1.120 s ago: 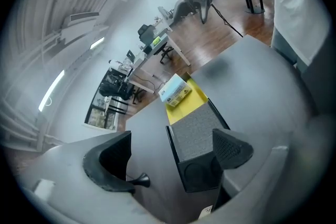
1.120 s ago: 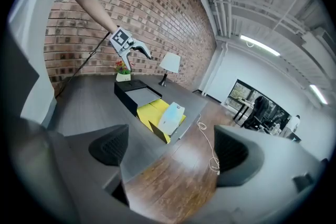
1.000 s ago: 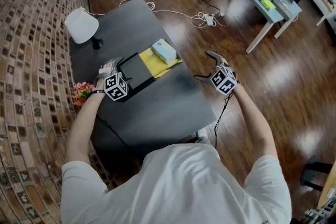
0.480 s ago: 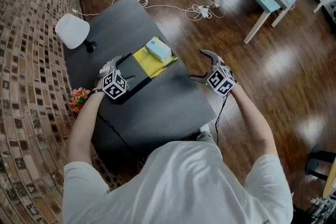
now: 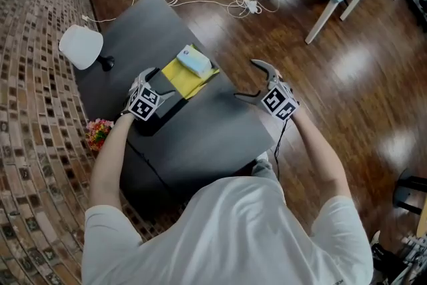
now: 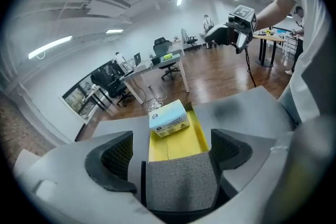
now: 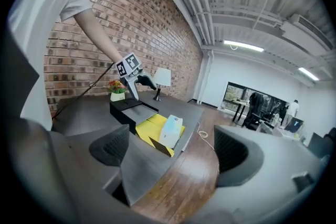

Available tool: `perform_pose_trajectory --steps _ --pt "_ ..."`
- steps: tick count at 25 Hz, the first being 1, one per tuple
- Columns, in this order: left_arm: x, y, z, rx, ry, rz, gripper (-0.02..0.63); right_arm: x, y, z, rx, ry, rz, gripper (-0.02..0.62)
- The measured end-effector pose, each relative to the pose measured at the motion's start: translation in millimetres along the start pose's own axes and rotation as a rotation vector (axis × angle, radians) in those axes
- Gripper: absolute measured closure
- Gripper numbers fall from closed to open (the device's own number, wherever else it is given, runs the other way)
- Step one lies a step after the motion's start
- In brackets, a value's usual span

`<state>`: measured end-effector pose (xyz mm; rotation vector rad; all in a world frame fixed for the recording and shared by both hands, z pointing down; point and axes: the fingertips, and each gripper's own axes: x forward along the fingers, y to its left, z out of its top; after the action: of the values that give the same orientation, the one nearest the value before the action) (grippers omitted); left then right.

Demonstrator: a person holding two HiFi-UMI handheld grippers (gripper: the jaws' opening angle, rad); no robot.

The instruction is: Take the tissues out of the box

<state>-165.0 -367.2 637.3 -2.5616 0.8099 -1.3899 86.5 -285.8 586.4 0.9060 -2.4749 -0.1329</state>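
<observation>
A dark grey desk (image 5: 200,137) stands against a brick wall (image 5: 27,143). Glossy brown wood floor (image 5: 347,77) lies to its right, with a white cable (image 5: 240,7) coiled on it. A white-shaded lamp (image 5: 81,47) and a small bunch of bright flowers (image 5: 97,132) sit along the desk's wall side.

The black oblong box with a yellow lining (image 5: 179,79) lies on the desk. Its long axis runs from the person's left hand toward the desk's far right edge. The open yellow end points away from the person, and a grey textured panel (image 6: 181,181) covers the near end. The pale blue-and-white tissue pack (image 5: 195,63) rests at the far end of the lining. The print on its end face is too small to read.

The left hand-held gripper (image 6: 170,152) straddles the covered end, jaws half-wide, with a sliver of gap beside the left pad. The right hand-held gripper (image 5: 248,79) hangs wide and empty off the desk's right edge.
</observation>
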Motion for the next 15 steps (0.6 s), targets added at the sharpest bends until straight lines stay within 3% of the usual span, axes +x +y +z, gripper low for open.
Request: perform_pose_trajectory --steps 9,15 --pt "36 13 37 -0.11 -0.089 -0.099 0.147 -4 12 -3 0.123 -0.035 -0.021 0.094" --pt "61 20 69 -0.07 -0.11 -0.149 0.146 -5 14 -1 0.168 -0.052 -0.029 0.094"
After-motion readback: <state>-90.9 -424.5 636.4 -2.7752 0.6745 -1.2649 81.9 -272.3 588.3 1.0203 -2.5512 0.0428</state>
